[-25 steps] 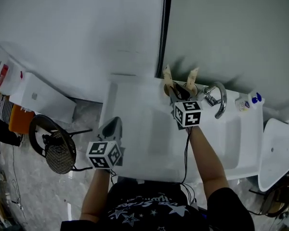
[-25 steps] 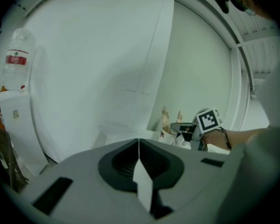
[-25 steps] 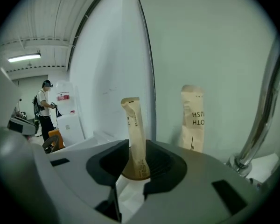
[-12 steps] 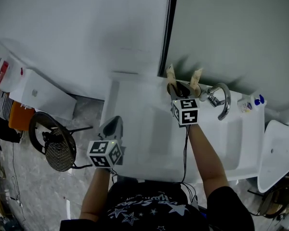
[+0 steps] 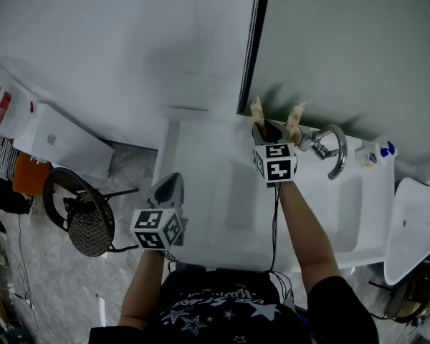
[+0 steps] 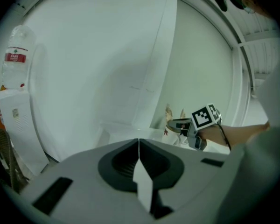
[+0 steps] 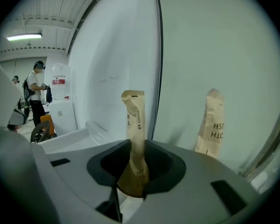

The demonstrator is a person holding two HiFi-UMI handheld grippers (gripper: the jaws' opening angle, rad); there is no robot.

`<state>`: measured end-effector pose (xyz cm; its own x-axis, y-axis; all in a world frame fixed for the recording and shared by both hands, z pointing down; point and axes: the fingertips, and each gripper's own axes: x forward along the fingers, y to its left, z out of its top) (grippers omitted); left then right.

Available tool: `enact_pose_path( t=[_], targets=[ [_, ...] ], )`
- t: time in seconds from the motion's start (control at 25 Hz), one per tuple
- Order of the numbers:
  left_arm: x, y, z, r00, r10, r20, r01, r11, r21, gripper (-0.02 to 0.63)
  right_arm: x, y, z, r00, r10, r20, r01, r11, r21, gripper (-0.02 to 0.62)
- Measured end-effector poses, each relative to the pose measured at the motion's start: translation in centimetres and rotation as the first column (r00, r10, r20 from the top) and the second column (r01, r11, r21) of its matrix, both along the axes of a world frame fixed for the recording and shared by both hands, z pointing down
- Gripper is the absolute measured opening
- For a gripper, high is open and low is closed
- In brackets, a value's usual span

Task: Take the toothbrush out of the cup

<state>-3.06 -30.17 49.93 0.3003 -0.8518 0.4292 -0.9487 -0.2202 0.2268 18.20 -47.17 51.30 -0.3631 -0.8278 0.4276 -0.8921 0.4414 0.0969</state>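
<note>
The right gripper had its jaws apart, and they had just been closing. A toothbrush stood upright between them, its edges close against their inner faces, though the pads did not seem to pinch it yet. It rose out of the cup on the back rim of the sink, just left of the tap. A second toothbrush leaned to the right, outside the jaws. The left gripper hung well apart, near the sink's front left edge, with its jaws shut together on nothing.

The right gripper's body covered the toothbrush's lower end and most of the cup. From the head view the cup's mouth lay under the gripper. The print on the wrapper was too small to read in full.

The toothbrush was a slim tan paper sleeve, flat at the top, with dark lettering along its length.
</note>
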Motion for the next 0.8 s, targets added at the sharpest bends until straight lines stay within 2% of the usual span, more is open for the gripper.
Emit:
enact_pose_path(
  t=[0.36, 0.8],
  targets=[
    [0.0, -0.2, 0.0, 1.0, 0.023, -0.001, -0.023, 1.0, 0.001, 0.02, 0.7, 0.2, -0.5, 0.999, 0.043, 0.006, -0.043, 0.999, 0.004, 0.048],
    [-1.0, -0.1, -1.0, 0.999, 0.054, -0.006, -0.054, 0.998, 0.024, 0.018, 0.7, 0.9, -3.9, 0.995, 0.094, 0.036, -0.097, 0.992, 0.076, 0.038]
  ],
)
